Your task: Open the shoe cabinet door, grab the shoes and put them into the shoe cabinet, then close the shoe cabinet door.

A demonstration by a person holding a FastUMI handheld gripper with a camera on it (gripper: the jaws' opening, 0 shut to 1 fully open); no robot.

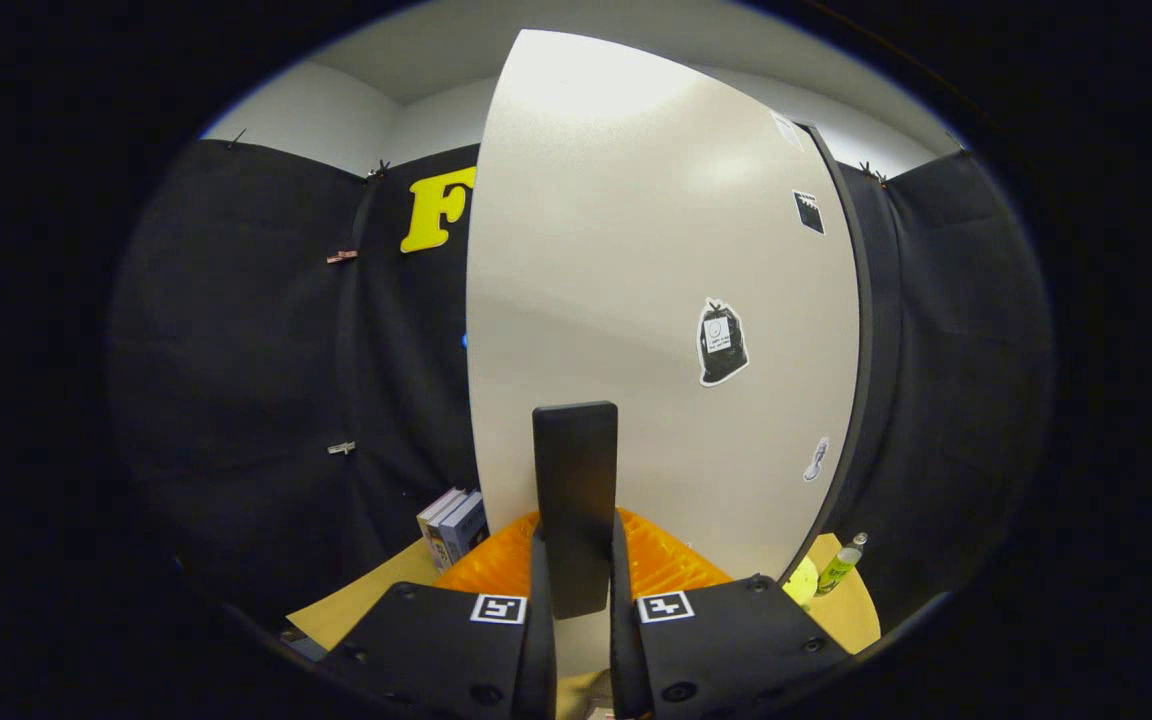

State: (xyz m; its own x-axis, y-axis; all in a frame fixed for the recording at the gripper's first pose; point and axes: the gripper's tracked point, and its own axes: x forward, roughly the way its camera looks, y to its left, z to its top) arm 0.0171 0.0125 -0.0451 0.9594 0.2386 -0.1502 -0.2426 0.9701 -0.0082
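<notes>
Lower centre of frame: my claw, its 2 fingers clamped on 1 dark handle, a flat bar standing upright, long axis vertical, mounted low on the door. Behind it, mid-frame: 1 pale cabinet door, tall, its free edge toward the left. Lower left: 1 orange ribbed item, 1 stack of boxes. Lower right: 1 green bottle. Handling note: I judge a steady grip and an arc about the hinge will swing it cleanly.
</notes>
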